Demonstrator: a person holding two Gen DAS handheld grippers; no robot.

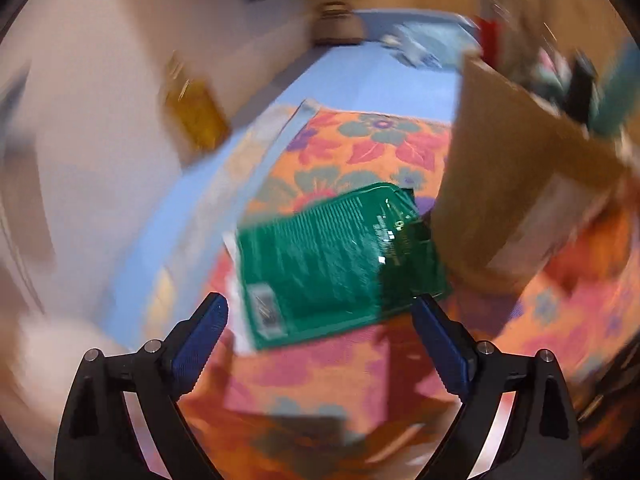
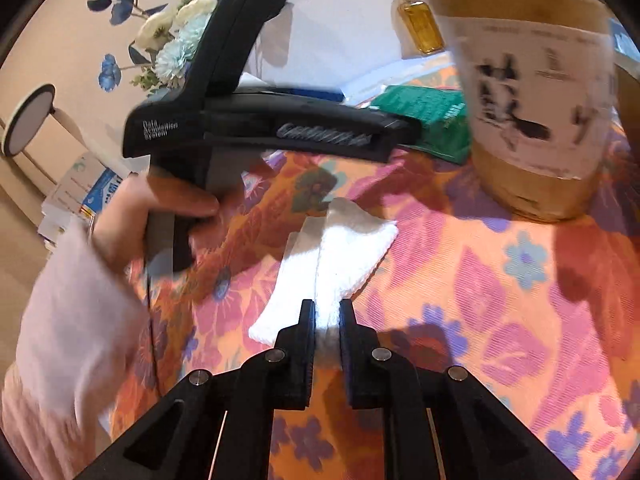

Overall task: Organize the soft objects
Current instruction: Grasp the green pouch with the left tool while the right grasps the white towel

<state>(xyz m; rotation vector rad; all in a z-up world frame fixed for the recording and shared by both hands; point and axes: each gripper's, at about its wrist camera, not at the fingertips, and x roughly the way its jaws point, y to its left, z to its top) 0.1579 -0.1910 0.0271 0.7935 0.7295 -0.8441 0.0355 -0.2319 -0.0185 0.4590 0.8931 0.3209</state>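
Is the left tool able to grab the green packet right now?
Probably yes. The left tool is wide open and the green packet lies flat on the flowery cloth just ahead of its fingers, with nothing between them. The cardboard box stands off to the side.

one white cloth, one green packet, one cardboard box
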